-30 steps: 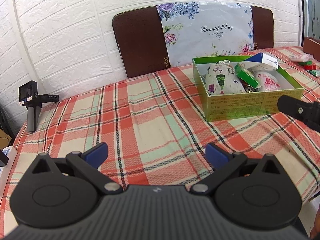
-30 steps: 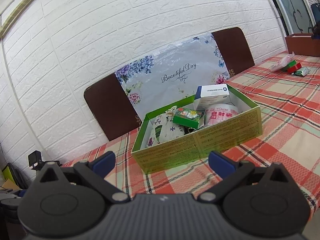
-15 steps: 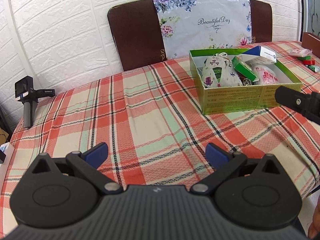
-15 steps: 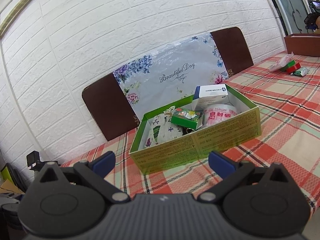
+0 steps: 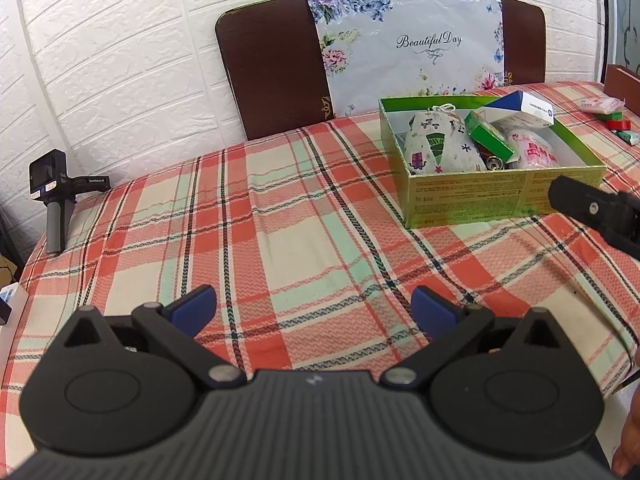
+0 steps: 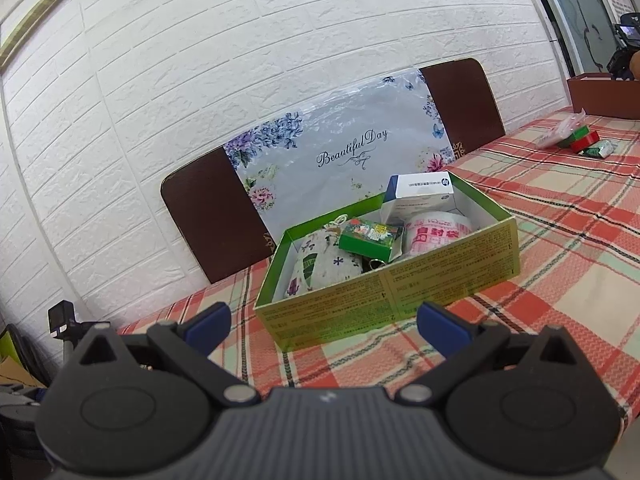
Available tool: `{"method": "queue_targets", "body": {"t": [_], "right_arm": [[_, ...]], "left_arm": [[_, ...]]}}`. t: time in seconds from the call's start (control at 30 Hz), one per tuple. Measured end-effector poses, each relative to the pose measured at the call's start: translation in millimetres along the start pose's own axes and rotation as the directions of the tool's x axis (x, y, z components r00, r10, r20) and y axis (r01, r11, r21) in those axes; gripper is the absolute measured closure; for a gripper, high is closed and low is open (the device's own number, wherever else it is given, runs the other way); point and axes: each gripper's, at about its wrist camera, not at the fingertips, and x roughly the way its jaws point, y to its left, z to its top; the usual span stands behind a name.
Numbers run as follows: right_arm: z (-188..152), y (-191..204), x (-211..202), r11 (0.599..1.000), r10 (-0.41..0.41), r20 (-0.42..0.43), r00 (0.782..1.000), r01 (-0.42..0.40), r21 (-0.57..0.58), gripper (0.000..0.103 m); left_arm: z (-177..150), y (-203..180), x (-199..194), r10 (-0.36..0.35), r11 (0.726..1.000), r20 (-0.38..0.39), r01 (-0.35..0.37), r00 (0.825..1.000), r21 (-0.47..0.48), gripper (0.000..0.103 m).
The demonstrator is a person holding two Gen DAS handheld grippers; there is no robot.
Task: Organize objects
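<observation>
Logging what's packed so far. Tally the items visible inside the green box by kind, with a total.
Cloth drawstring pouch: 1
Small green carton: 1
Blue-and-white carton: 1
Pink-printed plastic packet: 1
Small metal piece, partly hidden: 1
Total in the green box: 5 visible

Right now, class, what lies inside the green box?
Inside the green box: a printed cloth pouch, a small green carton, a blue-white carton and a pink-printed roll. Anything beneath them is covered.

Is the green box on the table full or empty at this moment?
Nearly full. The green box is open on top and holds a cloth pouch, a small green carton, a white carton and a pink-printed packet.
</observation>
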Motion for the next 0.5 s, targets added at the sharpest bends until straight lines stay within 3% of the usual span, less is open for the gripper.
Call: {"method": "queue_targets", "body": {"t": [0.5], "right_arm": [[-1.3,1.3,-2.2,1.0,-0.002,0.008,1.0,0.002,-0.016,0.0]], "left_arm": [[-0.6,-0.1,-3.6,-0.004,1.0,0.003,0.004,1.0,-0.004,0.0]]}}
